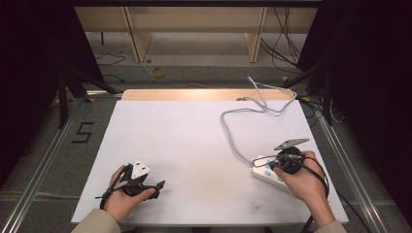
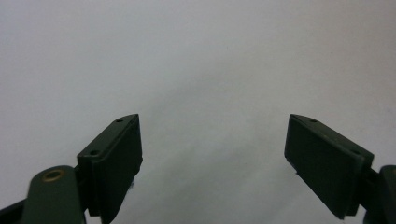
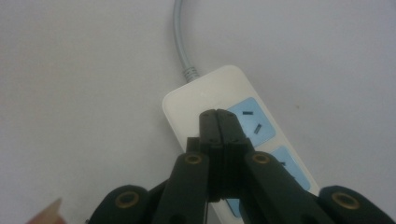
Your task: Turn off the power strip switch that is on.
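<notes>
On bench [image 1: 194, 141], near right front corner: one white power strip [image 1: 265, 174], lying flat, close to right edge. Right claw [image 3: 217, 114] directly above strip's cord end, jaws pressed together, nothing between them; tips just beside first blue socket panel [image 3: 252, 120]; contact with strip surface not determinable. Three blue panels counted on strip in right gripper view, two partly hidden by jaws. One grey cord [image 1: 233, 131] running from strip's far end, looping toward rear edge of bench and off it. Left claw [image 2: 212, 149] at front left, near front edge, jaws spread wide, holding nothing, white surface beneath. Wide open room across centre and rear left of bench. No containers present. Two claws, one strip, one cord
</notes>
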Tool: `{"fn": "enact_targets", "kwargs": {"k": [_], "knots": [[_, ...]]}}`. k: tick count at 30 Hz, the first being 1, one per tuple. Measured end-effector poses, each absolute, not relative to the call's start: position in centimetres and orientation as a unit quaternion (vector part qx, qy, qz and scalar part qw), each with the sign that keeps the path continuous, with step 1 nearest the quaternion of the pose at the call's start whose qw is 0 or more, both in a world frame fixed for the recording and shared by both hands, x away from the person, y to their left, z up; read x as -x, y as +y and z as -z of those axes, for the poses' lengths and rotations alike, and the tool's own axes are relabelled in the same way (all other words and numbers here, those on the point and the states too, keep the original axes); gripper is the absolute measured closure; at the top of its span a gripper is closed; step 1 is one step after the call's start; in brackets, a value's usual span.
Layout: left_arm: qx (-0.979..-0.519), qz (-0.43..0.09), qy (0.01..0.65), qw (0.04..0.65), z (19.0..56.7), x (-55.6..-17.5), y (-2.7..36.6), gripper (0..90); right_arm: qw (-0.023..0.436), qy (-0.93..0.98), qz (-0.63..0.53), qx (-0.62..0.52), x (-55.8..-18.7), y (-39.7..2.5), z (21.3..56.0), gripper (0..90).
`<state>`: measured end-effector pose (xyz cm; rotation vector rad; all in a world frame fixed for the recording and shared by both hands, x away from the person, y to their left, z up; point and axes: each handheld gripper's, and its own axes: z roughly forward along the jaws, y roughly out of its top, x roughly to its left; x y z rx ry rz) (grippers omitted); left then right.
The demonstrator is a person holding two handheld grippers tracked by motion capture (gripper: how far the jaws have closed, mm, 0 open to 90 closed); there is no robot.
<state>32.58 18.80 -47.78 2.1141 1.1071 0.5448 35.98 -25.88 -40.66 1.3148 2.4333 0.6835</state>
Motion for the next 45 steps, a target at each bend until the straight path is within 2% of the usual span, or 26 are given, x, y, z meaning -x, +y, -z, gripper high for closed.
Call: {"fn": "enact_targets", "kwargs": {"k": [45], "knots": [[-0.813, -0.211, 0.423, 0.34, 47.7, -32.6, 18.7, 18.9, 0.117, 0.852, -0.215, -0.464, -37.4, -24.8, 40.5, 90.0]]}}
